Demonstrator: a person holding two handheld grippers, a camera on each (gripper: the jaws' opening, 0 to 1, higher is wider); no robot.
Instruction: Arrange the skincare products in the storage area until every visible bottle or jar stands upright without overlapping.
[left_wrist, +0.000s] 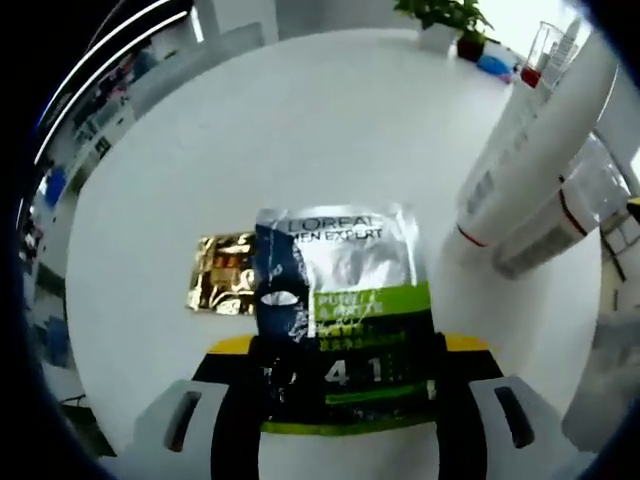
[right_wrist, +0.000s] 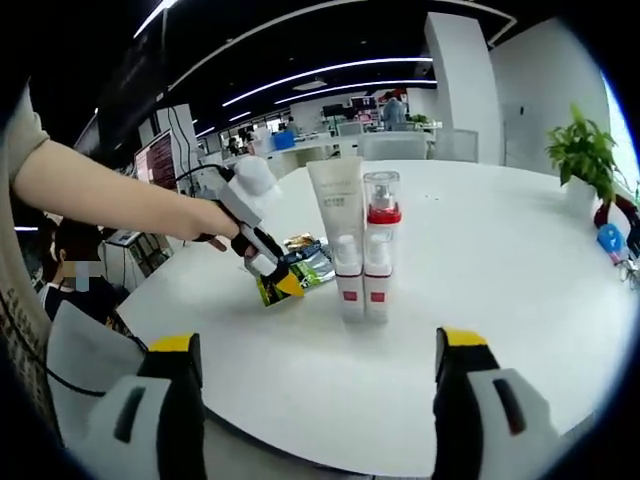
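Pinched between the left gripper's (left_wrist: 345, 400) jaws, a face-mask sachet (left_wrist: 345, 290) lies on the white table (left_wrist: 300, 130), beside a gold sachet (left_wrist: 222, 273). Right gripper (right_wrist: 318, 385) gapes empty, well short of two upright bottles (right_wrist: 355, 245).

Two upright tubes (right_wrist: 355, 245) mid-table (right_wrist: 520, 260); bare surface all around.

An open-plan office is shown, lit by long curved ceiling light strips (right_wrist: 330, 72). Rows of desks with monitors (right_wrist: 157, 158) are seen behind a large round white table (right_wrist: 500, 260). A potted plant (right_wrist: 583, 160) is placed at its edge.
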